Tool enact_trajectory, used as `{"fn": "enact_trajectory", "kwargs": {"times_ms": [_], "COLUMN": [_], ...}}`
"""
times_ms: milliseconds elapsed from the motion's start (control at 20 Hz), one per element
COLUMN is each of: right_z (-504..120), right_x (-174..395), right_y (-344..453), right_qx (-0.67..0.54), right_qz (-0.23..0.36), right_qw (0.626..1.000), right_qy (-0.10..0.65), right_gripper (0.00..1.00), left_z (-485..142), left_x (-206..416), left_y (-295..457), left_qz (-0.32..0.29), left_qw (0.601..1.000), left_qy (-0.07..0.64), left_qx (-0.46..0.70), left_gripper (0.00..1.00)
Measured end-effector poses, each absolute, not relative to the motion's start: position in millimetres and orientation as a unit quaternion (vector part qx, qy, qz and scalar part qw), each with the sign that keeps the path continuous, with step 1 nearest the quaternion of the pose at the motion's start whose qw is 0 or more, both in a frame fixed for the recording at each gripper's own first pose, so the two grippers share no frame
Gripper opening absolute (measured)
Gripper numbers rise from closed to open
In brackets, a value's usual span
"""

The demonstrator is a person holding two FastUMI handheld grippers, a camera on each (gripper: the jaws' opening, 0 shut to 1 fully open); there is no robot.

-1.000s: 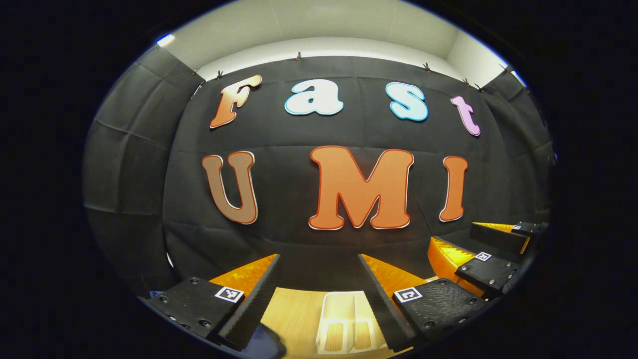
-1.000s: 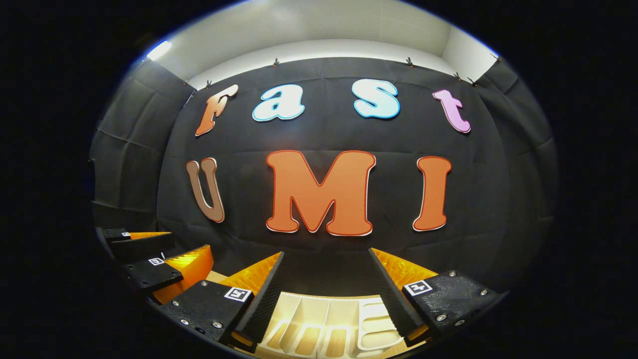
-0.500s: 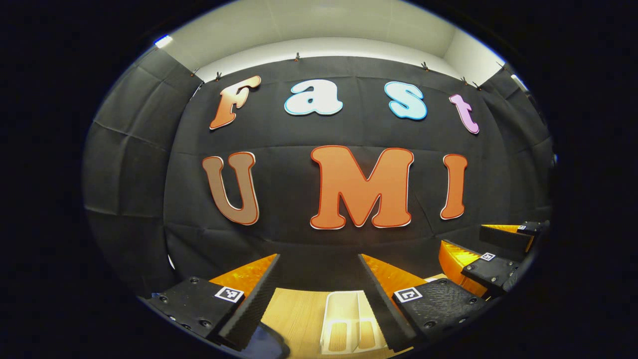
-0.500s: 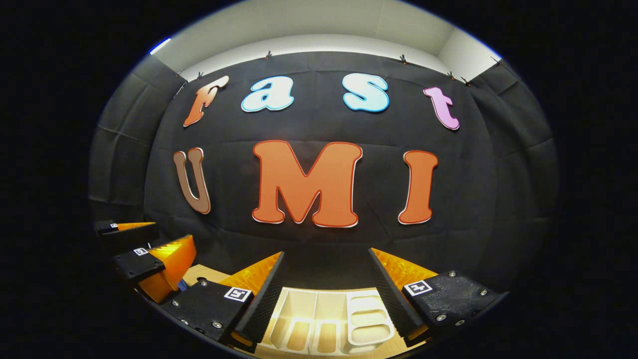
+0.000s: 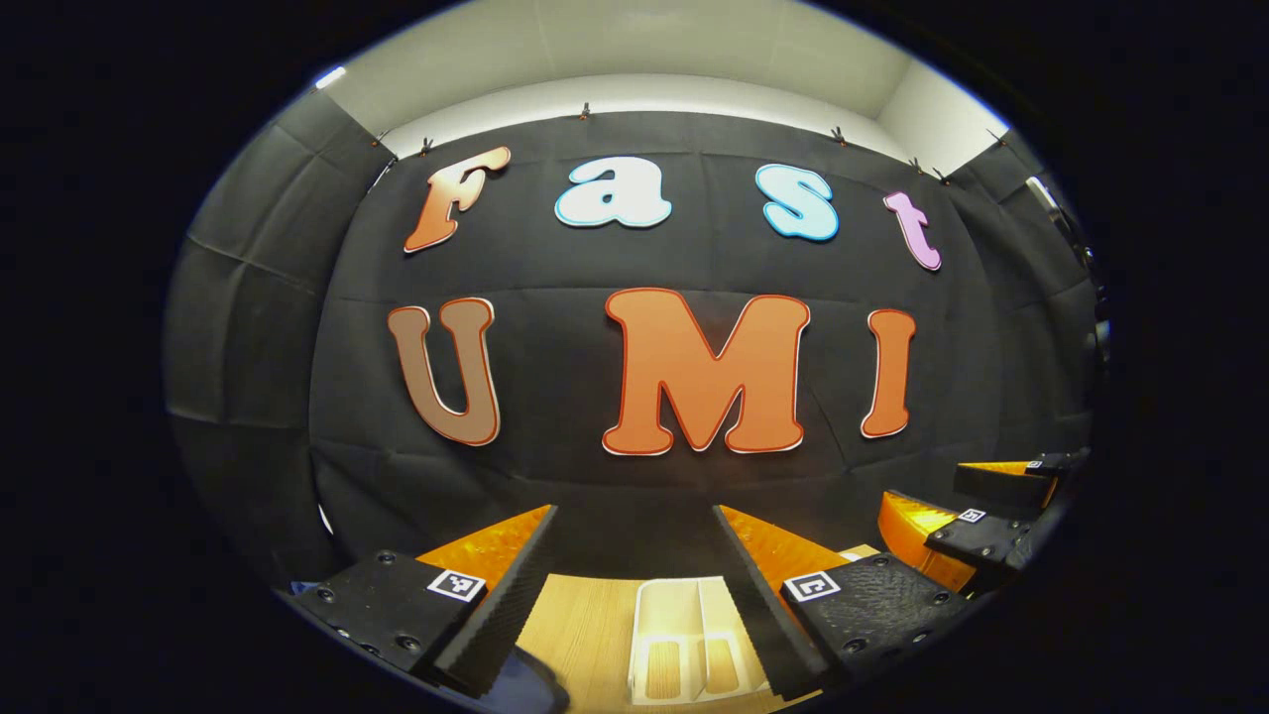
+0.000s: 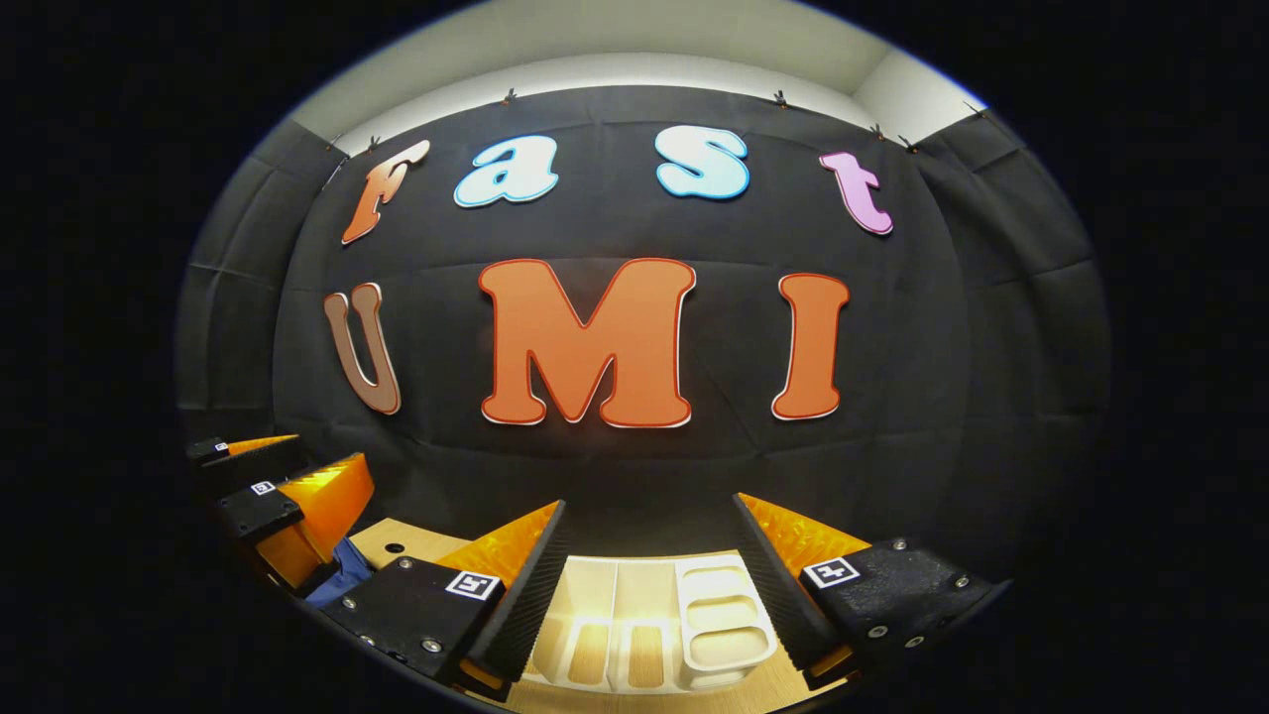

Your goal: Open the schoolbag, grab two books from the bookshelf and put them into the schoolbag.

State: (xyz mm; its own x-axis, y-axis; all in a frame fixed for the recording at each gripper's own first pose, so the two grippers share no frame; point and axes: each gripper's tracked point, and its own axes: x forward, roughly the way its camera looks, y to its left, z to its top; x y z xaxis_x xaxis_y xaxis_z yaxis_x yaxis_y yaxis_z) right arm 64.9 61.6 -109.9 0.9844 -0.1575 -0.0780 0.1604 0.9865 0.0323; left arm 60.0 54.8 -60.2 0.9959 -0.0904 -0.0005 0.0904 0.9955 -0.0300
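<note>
left gripper (image 5: pixel 634 585), nearest in the left gripper view: jaws spread wide, nothing between them, held level above the desk (image 5: pixel 585 620) and aimed at the booth wall (image 5: pixel 634 496). right gripper (image 6: pixel 649 580), nearest in the right gripper view: jaws likewise wide apart and empty. judgement: both tools are carried high and unloaded because no step of the task has been started; this reads as an approach posture. just below the left gripper, at the lower rim of its view, a dark blue rounded edge (image 5: pixel 525 684) is visible; in the right gripper view a patch of blue fabric (image 6: pixel 342 580) lies on the desk beneath the other gripper. judgement: this is probably the schoolbag, on the desk's left part, but too little is exposed to tell whether it is zipped or open. further along the pale wood desk stands a white plastic divided bookshelf (image 6: pixel 654 625), upright, its slots facing the grippers, with a rounded-opening compartment at its right end. the visible slots show the desk through them; no books can be made out from this angle. judgement: the rack sits within forward reach of the right gripper, the bag nearer the left. beyond all stands the wall.
</note>
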Motion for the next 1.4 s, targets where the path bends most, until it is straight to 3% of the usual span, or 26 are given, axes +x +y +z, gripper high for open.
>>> {"fn": "enact_trajectory", "kwargs": {"times_ms": [350,400,450,1400], "right_z": [-104.0,-103.5,-103.2,-110.7], "right_x": [63.1,62.3,62.5,64.2], "right_y": [61.6,61.3,62.0,63.2], "right_qx": [0.023,0.025,0.026,0.017], "right_qz": [-0.083,-0.084,-0.083,-0.084], "right_qw": [0.996,0.996,0.996,0.995], "right_qy": [0.03,0.029,0.029,0.046], "right_gripper": [0.95,1.0,0.95,0.95], "left_z": [-62.1,-61.1,-60.8,-65.9], "left_x": [60.2,60.1,58.7,59.5], "left_y": [54.0,55.0,55.1,56.7], "left_qz": [-0.05,-0.048,-0.047,-0.053], "left_qw": [0.999,0.999,0.999,0.998], "left_qy": [0.003,0.002,0.001,0.012], "left_qx": [-0.009,-0.008,-0.006,0.005], "left_gripper": [0.93,0.93,0.93,0.93]}}
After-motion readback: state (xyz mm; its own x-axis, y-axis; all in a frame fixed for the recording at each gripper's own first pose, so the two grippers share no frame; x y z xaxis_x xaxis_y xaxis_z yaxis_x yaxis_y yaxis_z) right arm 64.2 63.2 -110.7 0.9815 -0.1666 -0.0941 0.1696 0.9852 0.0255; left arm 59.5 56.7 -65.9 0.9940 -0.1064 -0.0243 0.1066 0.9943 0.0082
